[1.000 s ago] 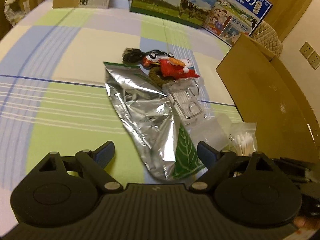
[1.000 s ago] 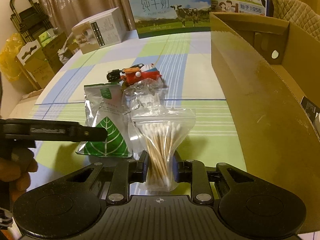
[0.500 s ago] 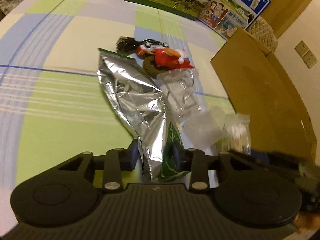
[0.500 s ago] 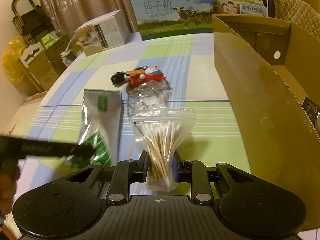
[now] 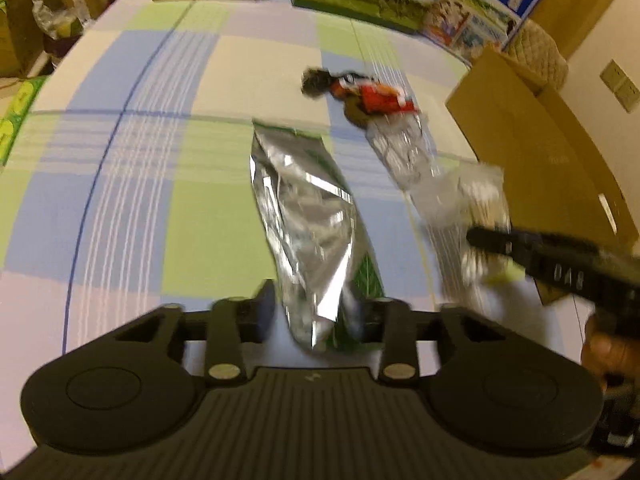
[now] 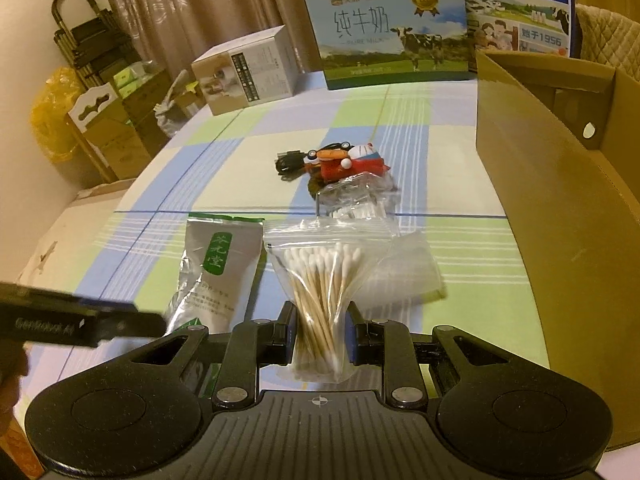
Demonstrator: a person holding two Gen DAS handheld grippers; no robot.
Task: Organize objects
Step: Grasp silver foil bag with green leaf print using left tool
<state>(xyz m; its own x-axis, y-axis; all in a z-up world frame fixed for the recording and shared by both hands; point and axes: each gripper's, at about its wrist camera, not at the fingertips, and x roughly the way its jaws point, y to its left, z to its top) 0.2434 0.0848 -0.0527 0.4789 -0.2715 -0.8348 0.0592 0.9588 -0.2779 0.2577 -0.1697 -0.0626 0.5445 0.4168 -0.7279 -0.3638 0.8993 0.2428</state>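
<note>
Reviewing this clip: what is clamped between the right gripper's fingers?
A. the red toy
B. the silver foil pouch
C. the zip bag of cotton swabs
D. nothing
C: in the right wrist view the right gripper has both fingers pressed against the bag of cotton swabs, while the foil pouch sits off to the left and the red toy lies farther up the table.

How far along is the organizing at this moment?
Early. The cardboard box shows nothing loaded. In hand: left hand-held gripper clamps the foil pouch; right hand-held gripper clamps the cotton swab bag. Left: red toy, cable, clear packets.
</note>
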